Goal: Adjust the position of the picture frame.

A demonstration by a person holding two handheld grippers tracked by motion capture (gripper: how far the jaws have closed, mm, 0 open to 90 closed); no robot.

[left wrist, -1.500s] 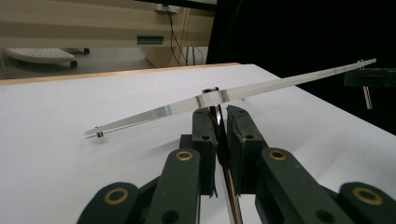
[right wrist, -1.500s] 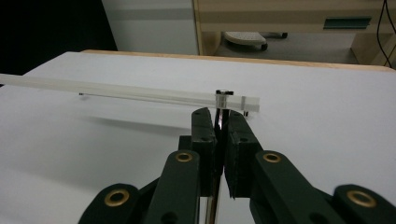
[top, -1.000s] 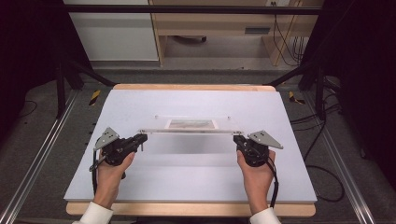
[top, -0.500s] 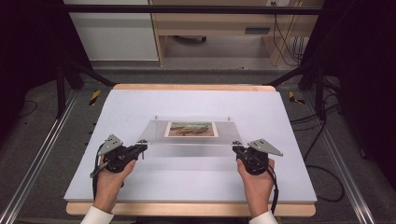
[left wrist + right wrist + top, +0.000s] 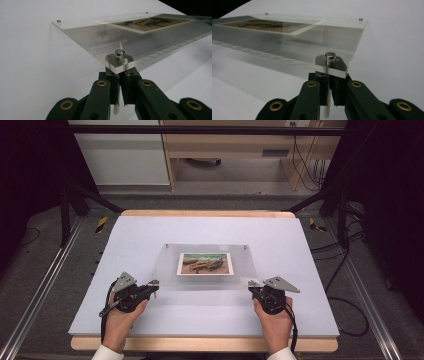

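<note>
A clear acrylic picture frame point(image 5: 165, 267) with a beach photo point(image 5: 205, 263) in its middle hangs tilted over the white table point(image 5: 150, 232), its far edge lower. My left gripper point(image 5: 152, 285) is shut on the metal corner post point(image 5: 119, 53) under the frame's near left corner. In the left gripper view the gripper point(image 5: 120, 75) pinches that post just below the acrylic. My right gripper point(image 5: 251, 286) is shut on the matching post point(image 5: 330, 56) at the near right corner, and the right gripper view shows the gripper point(image 5: 328, 76) closed around it. Small studs mark the two far corners.
The table has a wooden front lip point(image 5: 200, 344) and metal rails point(image 5: 45, 285) along both sides. Yellow-and-black tools lie on the floor at the left point(image 5: 101, 224) and right point(image 5: 315, 224). A cabinet and cables stand beyond the far edge.
The frame went from edge-on to showing its top face and photo. Both hands drew back toward the near edge of the table, still holding the corner posts.
</note>
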